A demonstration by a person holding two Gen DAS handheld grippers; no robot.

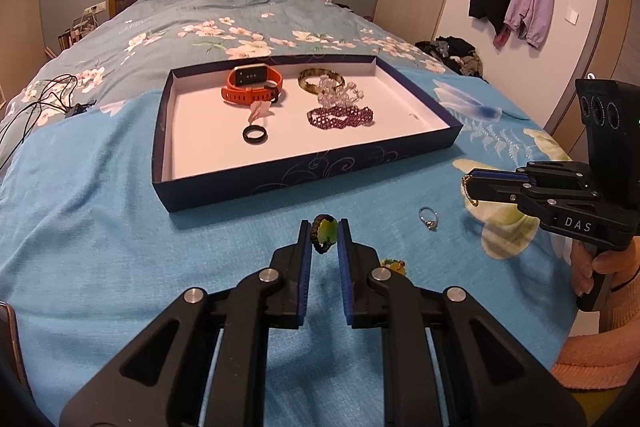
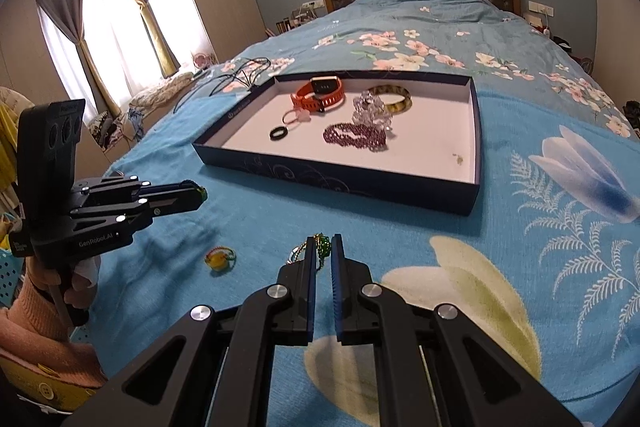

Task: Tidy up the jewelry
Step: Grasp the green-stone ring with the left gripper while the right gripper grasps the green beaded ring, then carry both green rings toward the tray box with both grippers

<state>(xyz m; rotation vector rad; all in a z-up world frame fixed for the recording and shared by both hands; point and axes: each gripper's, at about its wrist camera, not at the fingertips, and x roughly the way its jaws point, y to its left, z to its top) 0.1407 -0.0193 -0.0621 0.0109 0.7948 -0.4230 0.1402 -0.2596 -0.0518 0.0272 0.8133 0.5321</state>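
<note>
On the gripper bodies read "DAS" and "GenRobot.AI"; left fingers (image 1: 325,233) clench a green bead bracelet (image 1: 325,234), right fingers (image 2: 323,247) a gold chain (image 2: 322,246).

We see a bed (image 1: 100,227) under a blue floral blanket. On it lie a dark blue shallow box (image 1: 280,183) at frame centre, a silver ring (image 1: 428,218) lower right of it, a yellow-green charm (image 2: 219,259), and black cables (image 1: 40,99) at left.

A speck (image 2: 458,158) at the tray's (image 2: 476,131) lower right is too small to identify. The ring (image 2: 296,254) left of the right gripper (image 2: 322,247) is half hidden by its finger. At the left-wrist view's left edge, a phone-like object (image 1: 10,339) is cut off.
</note>
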